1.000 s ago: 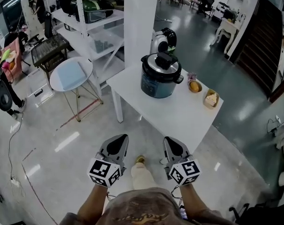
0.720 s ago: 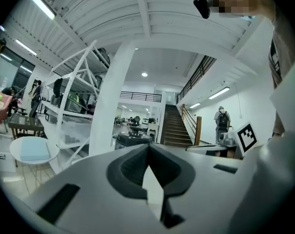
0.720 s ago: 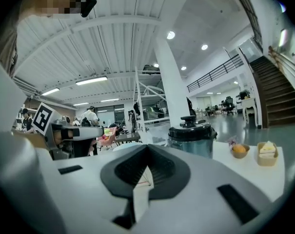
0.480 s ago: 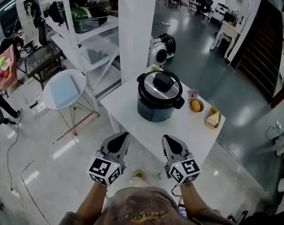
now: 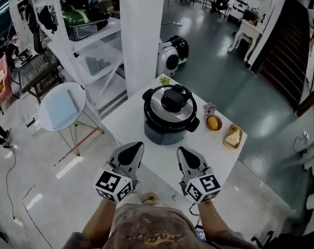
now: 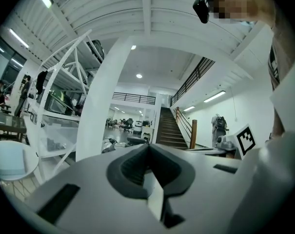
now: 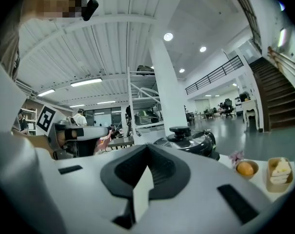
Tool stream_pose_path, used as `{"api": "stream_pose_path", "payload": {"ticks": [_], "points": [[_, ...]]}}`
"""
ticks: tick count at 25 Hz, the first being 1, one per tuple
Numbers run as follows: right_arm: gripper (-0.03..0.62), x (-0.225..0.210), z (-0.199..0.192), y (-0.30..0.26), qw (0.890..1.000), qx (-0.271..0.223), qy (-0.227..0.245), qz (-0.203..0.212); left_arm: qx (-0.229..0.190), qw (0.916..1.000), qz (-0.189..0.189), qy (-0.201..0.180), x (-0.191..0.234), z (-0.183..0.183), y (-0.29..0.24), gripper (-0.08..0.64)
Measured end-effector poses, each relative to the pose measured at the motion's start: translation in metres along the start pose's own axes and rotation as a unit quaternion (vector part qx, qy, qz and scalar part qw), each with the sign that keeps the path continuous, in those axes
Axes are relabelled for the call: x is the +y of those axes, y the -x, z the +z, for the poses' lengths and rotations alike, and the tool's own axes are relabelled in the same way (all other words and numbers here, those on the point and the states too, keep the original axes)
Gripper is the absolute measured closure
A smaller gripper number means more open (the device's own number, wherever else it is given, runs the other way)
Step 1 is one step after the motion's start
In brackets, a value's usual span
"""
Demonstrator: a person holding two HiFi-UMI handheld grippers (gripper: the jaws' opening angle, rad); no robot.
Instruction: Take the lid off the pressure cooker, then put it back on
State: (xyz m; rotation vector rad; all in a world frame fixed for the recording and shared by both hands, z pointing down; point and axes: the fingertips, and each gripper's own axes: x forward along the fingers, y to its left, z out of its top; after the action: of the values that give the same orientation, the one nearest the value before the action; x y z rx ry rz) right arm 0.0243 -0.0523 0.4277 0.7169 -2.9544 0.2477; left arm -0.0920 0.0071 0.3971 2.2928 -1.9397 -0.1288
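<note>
Your left gripper (image 5: 132,151) and right gripper (image 5: 184,153) both clenched, empty, lower centre; pressure cooker (image 5: 170,115) lid (image 5: 169,101) on, tabletop (image 5: 126,124) centre.

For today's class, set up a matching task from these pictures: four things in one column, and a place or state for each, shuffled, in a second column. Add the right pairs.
Things
1. lid
2. orange item
3. round side table
4. left gripper

Places or states
A. in the small bowl
B. shut, holding nothing
C. sitting on the cooker
D. standing left of the white table, seen from the head view

Pairs: 1-C, 2-A, 3-D, 4-B
</note>
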Motion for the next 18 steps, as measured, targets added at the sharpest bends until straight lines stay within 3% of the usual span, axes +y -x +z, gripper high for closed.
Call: {"api": "stream_pose_path", "payload": {"ticks": [8, 18], "points": [[0.595, -0.013, 0.008, -0.019, 1.000, -0.001, -0.005, -0.024, 0.008, 0.9987, -0.051, -0.009, 0.007, 0.008, -0.039, 0.555], [0.595, -0.014, 0.011, -0.042, 0.995, -0.018, -0.032, -0.090, 0.023, 0.9931, -0.115, -0.005, 0.036, 0.017, -0.067, 0.555]]}}
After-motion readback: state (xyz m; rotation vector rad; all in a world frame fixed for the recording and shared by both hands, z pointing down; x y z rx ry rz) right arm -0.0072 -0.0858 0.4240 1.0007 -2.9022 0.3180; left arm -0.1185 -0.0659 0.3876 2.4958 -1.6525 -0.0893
